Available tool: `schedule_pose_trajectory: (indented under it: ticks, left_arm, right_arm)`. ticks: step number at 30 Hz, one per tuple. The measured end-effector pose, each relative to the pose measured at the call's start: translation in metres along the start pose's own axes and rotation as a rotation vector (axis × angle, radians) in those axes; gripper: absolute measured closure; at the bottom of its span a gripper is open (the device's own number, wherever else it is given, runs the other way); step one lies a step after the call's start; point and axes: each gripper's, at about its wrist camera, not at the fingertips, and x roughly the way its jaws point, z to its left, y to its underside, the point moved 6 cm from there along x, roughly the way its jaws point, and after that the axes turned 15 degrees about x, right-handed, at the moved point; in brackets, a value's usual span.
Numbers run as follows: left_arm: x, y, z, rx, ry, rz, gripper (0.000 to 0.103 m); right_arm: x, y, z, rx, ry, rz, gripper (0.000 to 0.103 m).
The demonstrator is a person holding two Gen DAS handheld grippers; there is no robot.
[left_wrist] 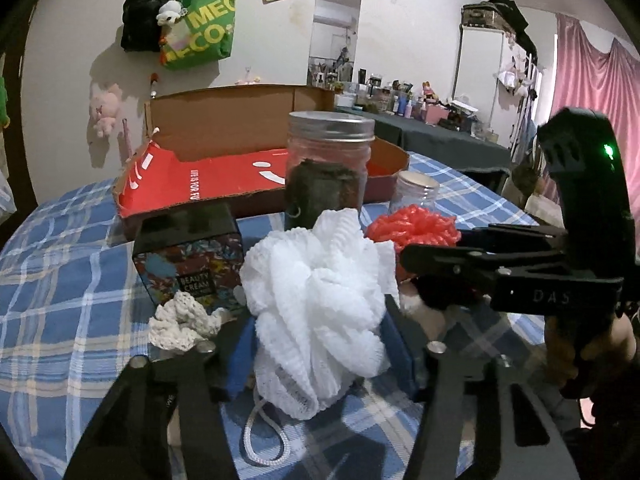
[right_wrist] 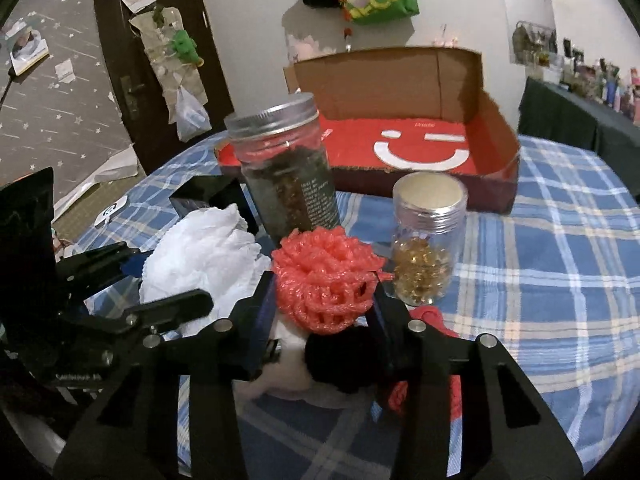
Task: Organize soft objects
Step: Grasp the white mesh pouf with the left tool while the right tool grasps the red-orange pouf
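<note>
A white mesh bath pouf (left_wrist: 320,292) sits between the blue pads of my left gripper (left_wrist: 316,344), which press on its sides; its white cord loop hangs toward the camera. My right gripper (right_wrist: 324,304) is shut on a coral-red mesh pouf (right_wrist: 324,276), just right of the white pouf (right_wrist: 200,256). From the left wrist the right gripper (left_wrist: 432,248) reaches in from the right over the red pouf (left_wrist: 412,224). The left gripper (right_wrist: 160,276) shows at the left edge of the right wrist view. A black and white plush thing (right_wrist: 312,364) lies under the right fingers.
An open red cardboard box (right_wrist: 424,148) stands behind on the blue plaid tablecloth (right_wrist: 540,280). In front of it are a tall jar with dark contents (right_wrist: 288,176) and a small jar of golden beads (right_wrist: 428,248). A cream box (left_wrist: 192,260) and a white crocheted piece (left_wrist: 184,324) lie at left.
</note>
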Motion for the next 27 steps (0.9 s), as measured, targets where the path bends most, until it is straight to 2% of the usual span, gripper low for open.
schedule_pose_trajectory:
  ticks: [4, 10, 27]
  left_arm:
    - [-0.005, -0.002, 0.001, -0.013, 0.01, -0.008, 0.056]
    - [-0.012, -0.007, 0.002, -0.018, 0.011, -0.018, 0.06]
    - [-0.05, -0.036, 0.028, -0.01, -0.048, -0.098, 0.062]
  right_arm:
    - [-0.013, -0.001, 0.003, 0.0, 0.007, -0.036, 0.062]
    - [-0.023, 0.0, 0.003, 0.009, 0.012, -0.057, 0.062]
    - [-0.051, -0.016, 0.014, -0.024, 0.005, -0.13, 0.062]
